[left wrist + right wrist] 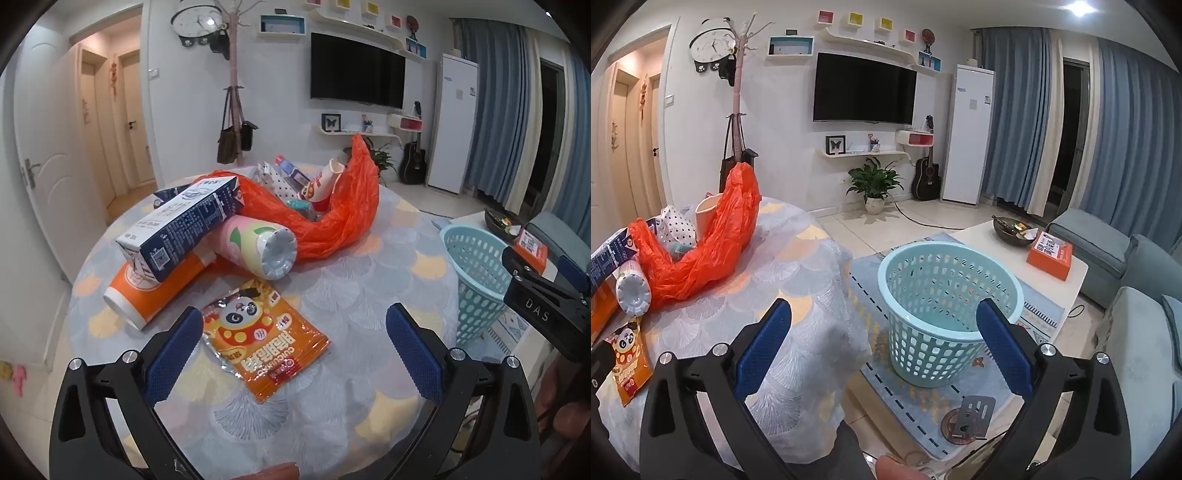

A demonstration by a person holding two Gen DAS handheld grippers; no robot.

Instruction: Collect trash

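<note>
Left wrist view: the left gripper (293,343) is wide open and holds nothing. It hangs over a round table (369,266) with a patterned cloth. The orange snack bag (264,338) lies flat between the two blue pads, closer to the left pad, and no pad touches it. Just past the jaws, to the left, an orange paper cup (155,295) lies on its side with a blue milk carton (181,225) resting on top of it. A pink bottle (258,245) lies beside them, its white bottom facing the jaws. Farther off, an orange plastic bag (340,218) curls around more trash. Off to the right, on the floor past the table edge, stands the light blue basket (476,273). The right gripper (543,295) shows at the right edge.

Right wrist view: the right gripper (884,343) is also wide open and empty. The basket (945,306) stands on a rug between the jaws, closer to the right pad. The table edge (820,295) sits by the left pad. The snack bag (629,363) lies far left.
</note>
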